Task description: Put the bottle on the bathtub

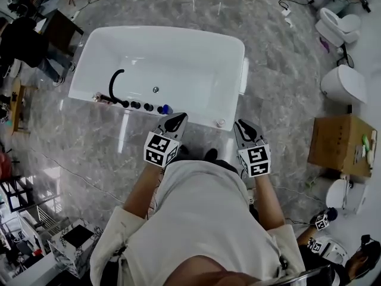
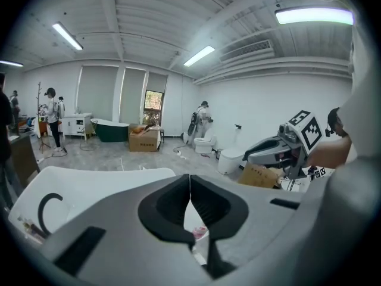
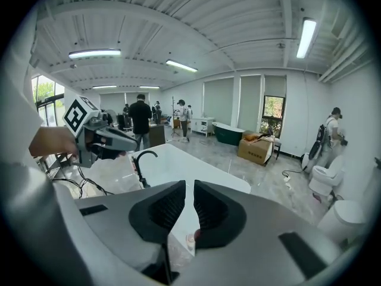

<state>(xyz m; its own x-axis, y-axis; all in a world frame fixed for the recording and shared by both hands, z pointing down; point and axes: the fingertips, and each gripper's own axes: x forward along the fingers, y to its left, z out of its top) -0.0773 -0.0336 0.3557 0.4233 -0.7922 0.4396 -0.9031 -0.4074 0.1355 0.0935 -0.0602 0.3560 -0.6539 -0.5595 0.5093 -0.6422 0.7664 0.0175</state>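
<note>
Work looks all but finished. A small pale bottle (image 1: 220,123) with a pinkish top, as far as it can be made out, stands on the near rim of the white bathtub (image 1: 196,64), toward the right-hand corner. Neither tool holds anything. If that small thing is indeed the bottle, it is set where the task asks, and little is left beyond drawing the tools away. It is too small in every view to be sure of its shape or whether it stands quite upright.

The left tool (image 1: 176,123) is held over the near rim with its jaws closed tip to tip and nothing between them. The right tool (image 1: 246,128) is held beside the tub's right corner. Its jaws stand a narrow slit apart and are empty as well.

The bottle lies between the two tools, nearer the right one, just ahead of that tool's tip and to its left, touching neither. Each gripper view shows it low down, under the jaws rather than between them.

Farther left along the same rim stand a black tap (image 1: 114,82) and a small blue thing (image 1: 166,108), well apart from the bottle.
</note>
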